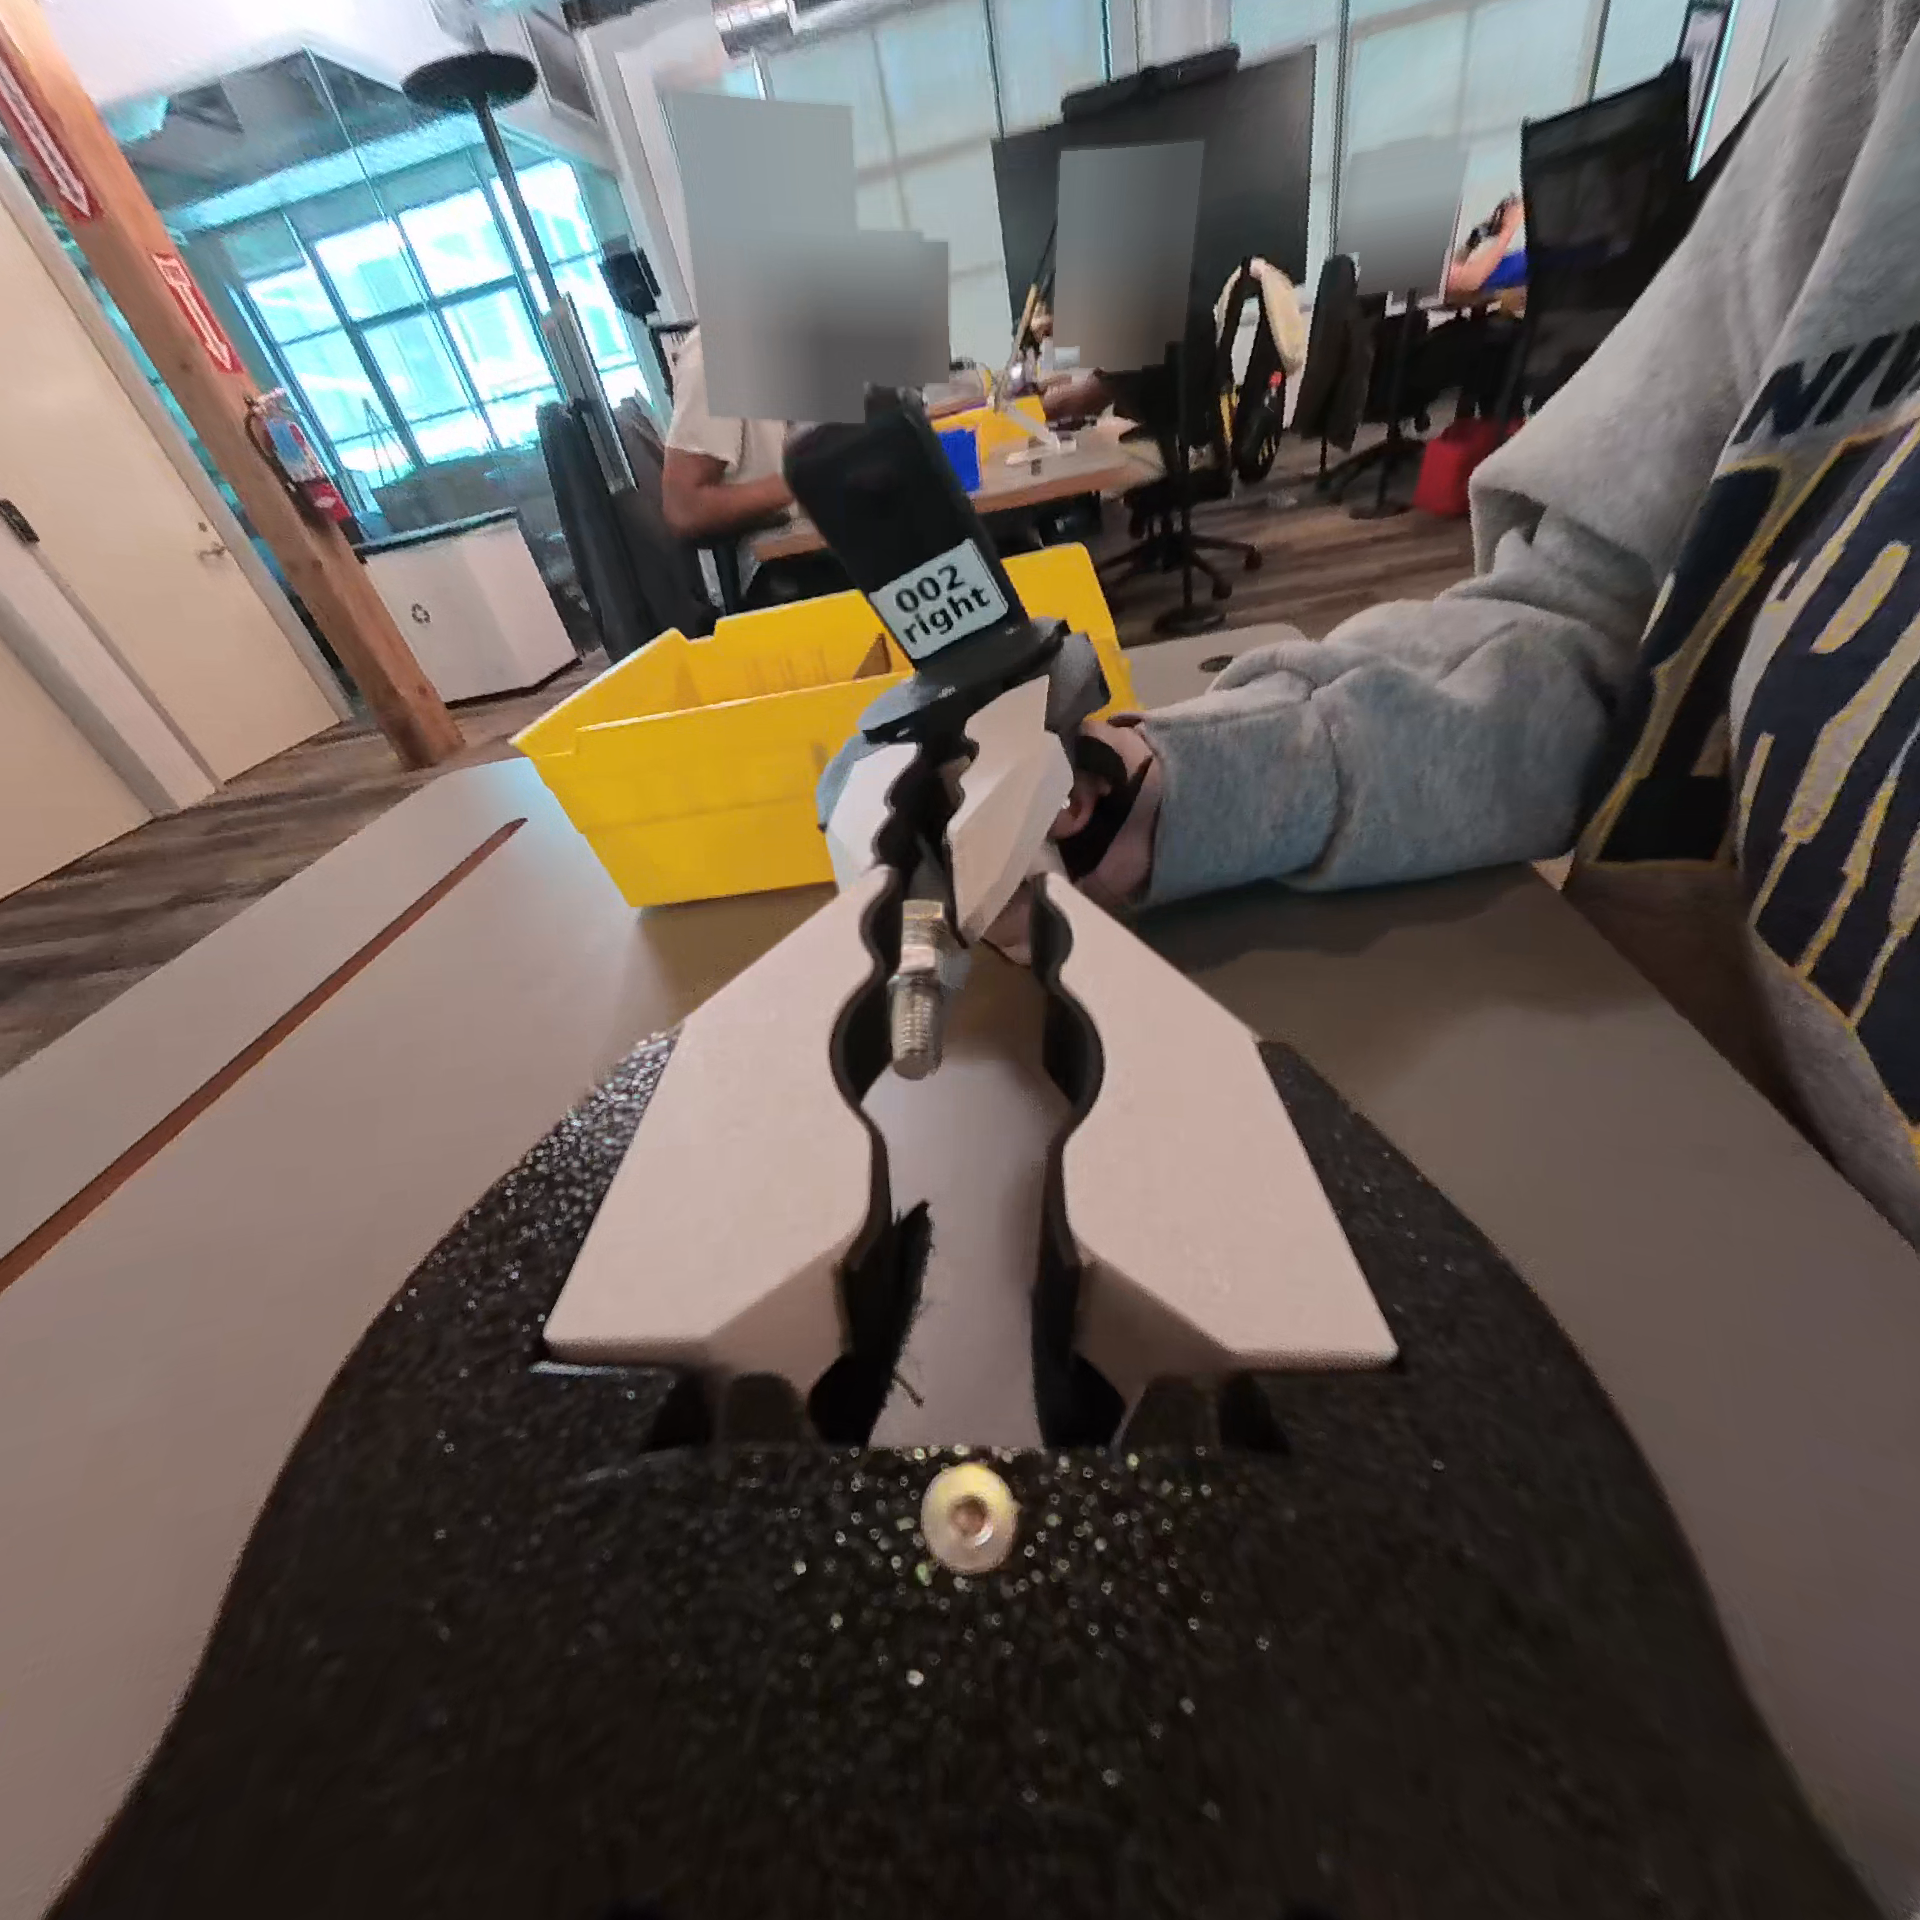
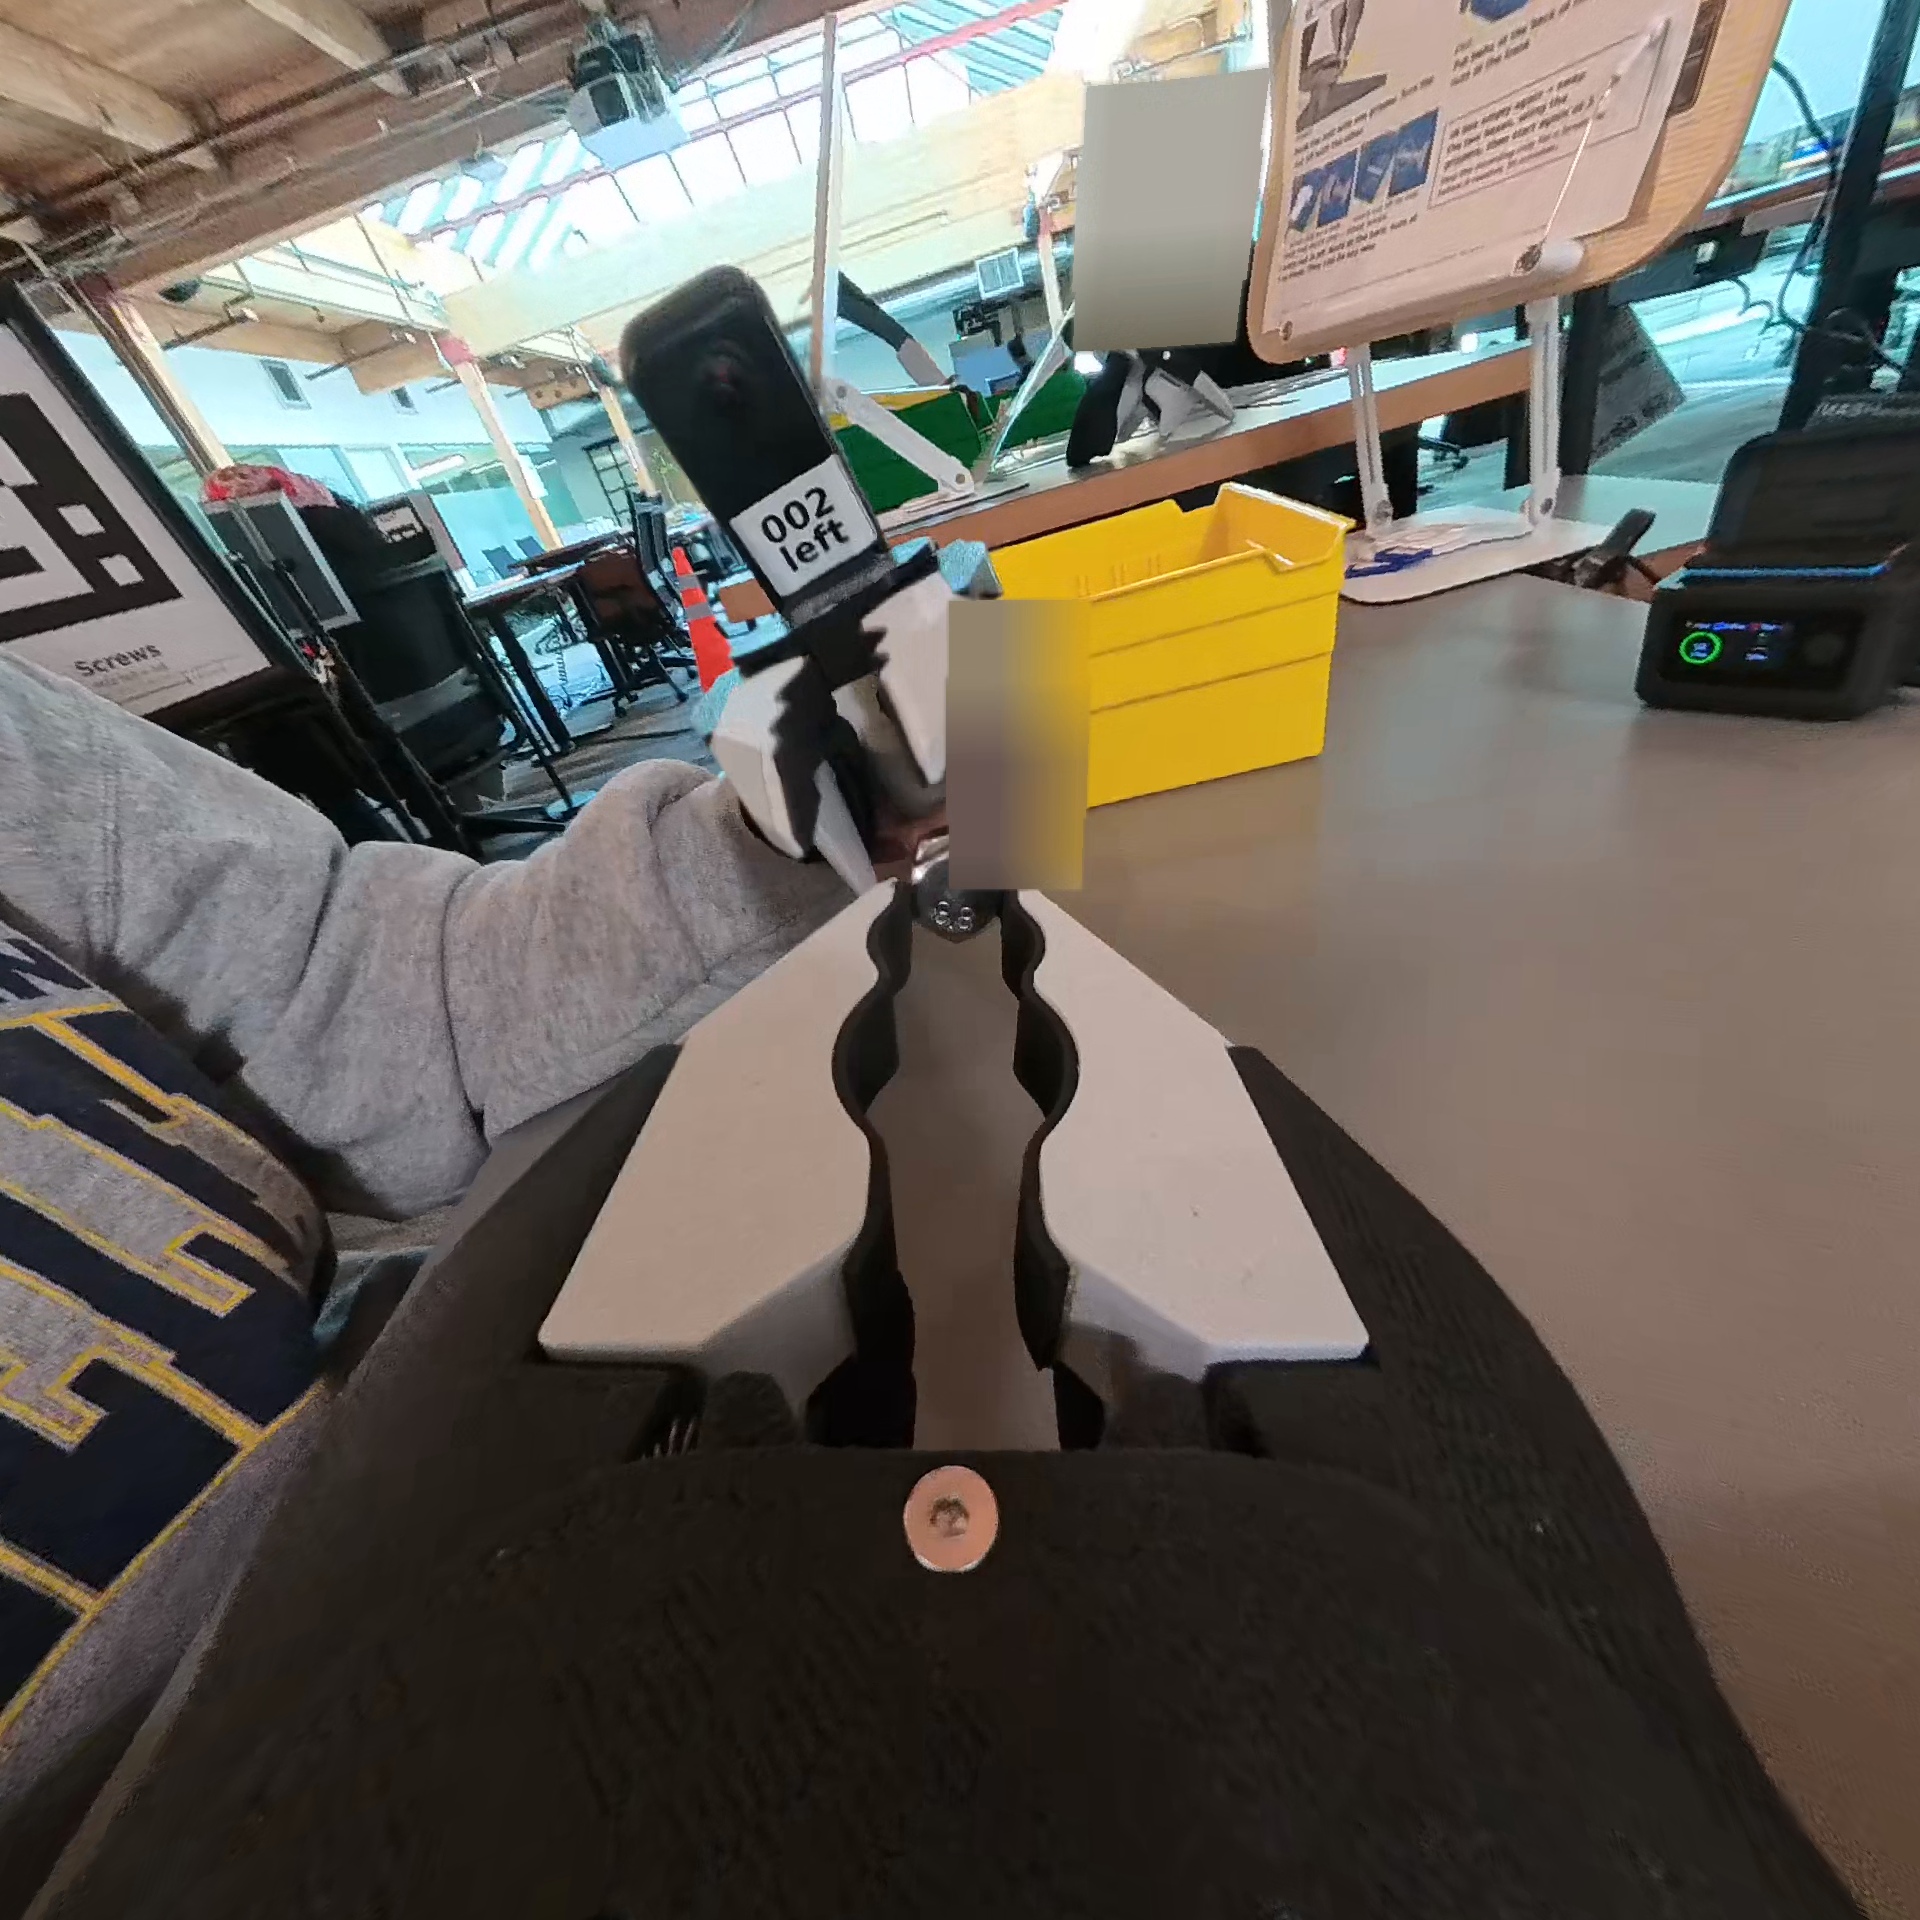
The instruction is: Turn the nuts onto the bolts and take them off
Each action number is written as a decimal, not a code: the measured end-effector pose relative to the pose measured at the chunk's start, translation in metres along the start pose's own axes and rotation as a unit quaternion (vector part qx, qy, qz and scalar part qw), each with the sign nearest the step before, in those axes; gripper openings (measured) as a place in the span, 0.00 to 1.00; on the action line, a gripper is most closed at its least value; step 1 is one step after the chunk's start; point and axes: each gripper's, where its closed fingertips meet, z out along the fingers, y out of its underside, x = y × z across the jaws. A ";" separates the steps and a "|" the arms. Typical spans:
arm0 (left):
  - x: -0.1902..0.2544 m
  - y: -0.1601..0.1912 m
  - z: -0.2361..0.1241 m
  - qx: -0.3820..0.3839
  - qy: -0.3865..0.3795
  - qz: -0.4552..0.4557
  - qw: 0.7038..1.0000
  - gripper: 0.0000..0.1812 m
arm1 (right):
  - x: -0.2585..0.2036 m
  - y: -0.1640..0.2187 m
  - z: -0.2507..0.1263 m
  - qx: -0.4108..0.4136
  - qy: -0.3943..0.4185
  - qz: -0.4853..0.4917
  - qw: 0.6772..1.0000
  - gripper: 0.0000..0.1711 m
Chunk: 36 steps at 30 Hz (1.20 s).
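Observation:
A silver bolt [image 1: 916,1023] with a nut [image 1: 923,935] on its thread is held in the air over the grey table [image 1: 312,1039]. Its threaded end points towards the left wrist camera. My right gripper [image 2: 954,904] is shut on the bolt's head [image 2: 956,916] at its fingertips. It faces me in the left wrist view [image 1: 940,821]. My left gripper [image 1: 966,899] is open. Its fingers stand around the nut and thread, and the nut lies close to the left pad with a gap to the right pad. The left gripper also shows in the right wrist view [image 2: 862,852], partly behind a blurred patch.
A yellow bin [image 1: 707,790] stands on the table just behind the grippers and also shows in the right wrist view [image 2: 1205,665]. A black device with a small screen [image 2: 1766,644] sits at the far right. A board with printed sheets on a stand [image 2: 1455,156] is behind the bin. A person's grey sleeves flank the grippers. The tips of both grippers are at nearly the same place.

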 end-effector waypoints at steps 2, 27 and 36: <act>0.002 0.008 0.004 -0.019 0.005 -0.002 1.000 0.13 | -0.001 -0.003 -0.001 0.010 -0.007 0.010 1.000 0.09; -0.013 -0.013 0.006 0.037 -0.097 0.086 0.991 0.30 | 0.019 -0.023 -0.015 0.086 0.018 0.102 0.991 0.09; -0.014 0.023 0.016 -0.029 -0.057 0.008 0.998 0.34 | 0.009 -0.037 -0.017 0.115 -0.013 0.124 0.985 0.08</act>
